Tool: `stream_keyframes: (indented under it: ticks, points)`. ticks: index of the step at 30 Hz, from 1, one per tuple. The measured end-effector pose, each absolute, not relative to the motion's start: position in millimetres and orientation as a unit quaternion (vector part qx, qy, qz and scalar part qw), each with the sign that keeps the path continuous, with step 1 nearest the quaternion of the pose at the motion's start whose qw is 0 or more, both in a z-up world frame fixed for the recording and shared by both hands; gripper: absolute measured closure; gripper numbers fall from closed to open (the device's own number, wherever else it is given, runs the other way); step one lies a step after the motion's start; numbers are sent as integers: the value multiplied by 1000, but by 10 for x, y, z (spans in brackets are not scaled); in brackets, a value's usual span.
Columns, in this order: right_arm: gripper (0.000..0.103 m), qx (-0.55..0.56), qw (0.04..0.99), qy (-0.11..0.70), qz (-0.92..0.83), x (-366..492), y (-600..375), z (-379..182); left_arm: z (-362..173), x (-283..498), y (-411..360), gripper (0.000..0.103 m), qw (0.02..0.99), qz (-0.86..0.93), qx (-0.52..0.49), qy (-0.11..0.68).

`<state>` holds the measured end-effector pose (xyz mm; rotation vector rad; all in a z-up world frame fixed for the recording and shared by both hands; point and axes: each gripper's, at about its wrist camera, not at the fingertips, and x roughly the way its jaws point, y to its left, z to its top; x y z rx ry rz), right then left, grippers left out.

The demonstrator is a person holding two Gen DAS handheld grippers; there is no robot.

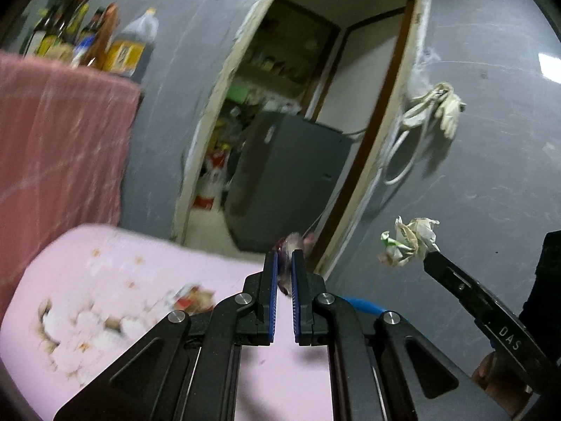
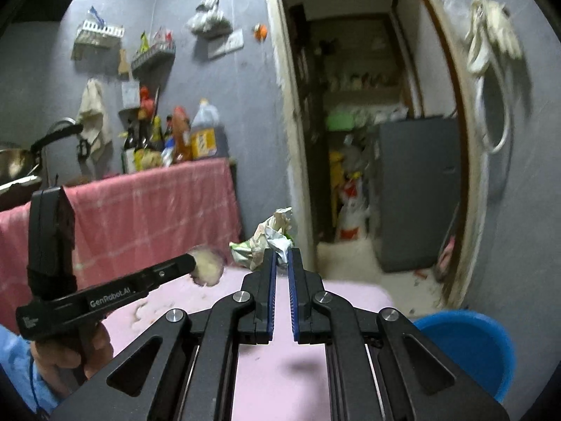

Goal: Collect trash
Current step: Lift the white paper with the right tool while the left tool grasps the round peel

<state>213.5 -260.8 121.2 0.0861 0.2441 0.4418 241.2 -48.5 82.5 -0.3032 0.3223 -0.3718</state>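
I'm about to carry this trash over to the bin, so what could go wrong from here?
1. The right gripper pinches only the lower edge of the crumpled wrapper; most of it sticks out past the tips and could slip free.
2. The left gripper holds a small pale scrap at its very tips, easily dropped.
3. The blue bin sits low to the right, so a release from here may miss it.
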Motion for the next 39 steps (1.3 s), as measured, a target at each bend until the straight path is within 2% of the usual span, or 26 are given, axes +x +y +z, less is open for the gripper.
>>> stream_keyframes:
  ticks: [8, 16, 21, 23, 24, 25, 27, 31, 39]
  points:
    - [98, 72, 982, 82, 152, 2066, -3179, 1248, 937, 2499, -1108, 102, 955, -223, -130, 145]
    - [98, 99, 978, 122, 138, 2227, -3506, 1015, 590, 2613, -1308, 102, 939, -239, -92, 231]
    - [98, 107, 972, 151, 144, 2279, -3536, 843, 206, 2657, -1238, 101, 909, -256, -95, 316]
    - [98, 105, 972, 159, 139, 2273, -3549, 792, 108, 2690, -1239, 97, 898, -265, -98, 338]
    - [98, 107, 971, 162, 139, 2274, -3561, 776, 76, 2702, -1259, 90, 894, -267, -94, 346]
    - [98, 109, 971, 165, 138, 2272, -3573, 762, 45, 2712, -1282, 79, 892, -269, -89, 353]
    - [98, 115, 969, 169, 138, 2279, -3604, 739, 4, 2713, -1323, 68, 888, -276, -83, 358]
    - [98, 115, 969, 171, 136, 2289, -3623, 739, -60, 2747, -1455, 57, 882, -282, -56, 373]
    - [98, 125, 968, 176, 129, 2316, -3711, 701, -324, 2774, -1839, 58, 872, -260, 31, 413]
